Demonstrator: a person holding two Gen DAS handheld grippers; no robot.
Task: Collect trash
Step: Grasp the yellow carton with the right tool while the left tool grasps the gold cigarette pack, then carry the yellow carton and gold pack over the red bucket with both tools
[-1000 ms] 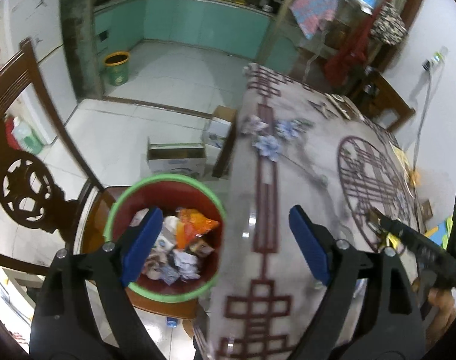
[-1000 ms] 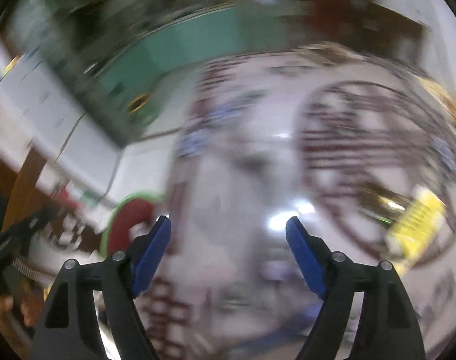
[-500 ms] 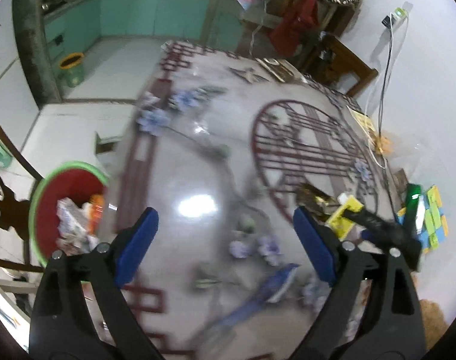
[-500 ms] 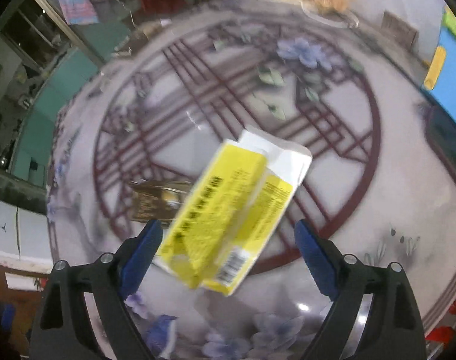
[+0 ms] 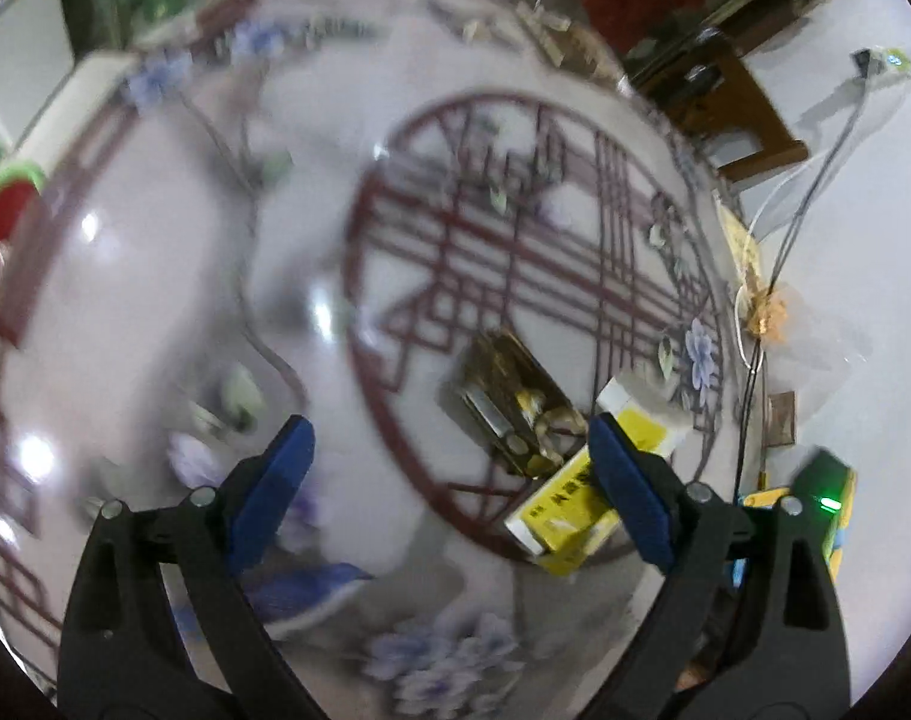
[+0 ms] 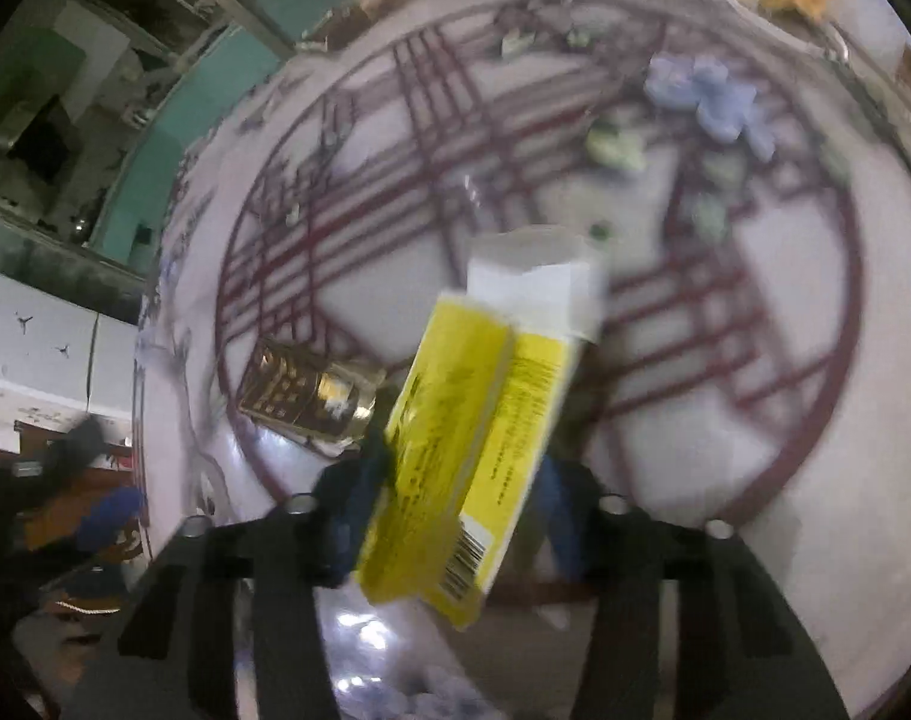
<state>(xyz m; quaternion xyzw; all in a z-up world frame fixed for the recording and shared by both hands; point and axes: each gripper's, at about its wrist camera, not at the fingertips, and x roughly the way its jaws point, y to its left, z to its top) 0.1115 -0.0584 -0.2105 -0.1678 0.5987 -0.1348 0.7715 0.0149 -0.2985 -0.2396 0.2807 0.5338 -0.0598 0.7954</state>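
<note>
Across the glossy table with its dark-red lattice circle (image 6: 755, 360), my right gripper (image 6: 455, 498) is closing on the yellow-and-white cardboard carton (image 6: 485, 420), the crumpled gold-and-brown wrapper (image 5: 515, 402) just beside that carton waits, and my left gripper (image 5: 449, 480) hangs wide open, empty.

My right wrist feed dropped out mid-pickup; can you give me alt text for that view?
The right tongs are closing around a yellow and white cardboard box, which stands between their blue fingers over the patterned tabletop. A dark gold-printed packet lies on the table to its left. The picture is motion-blurred.
</note>
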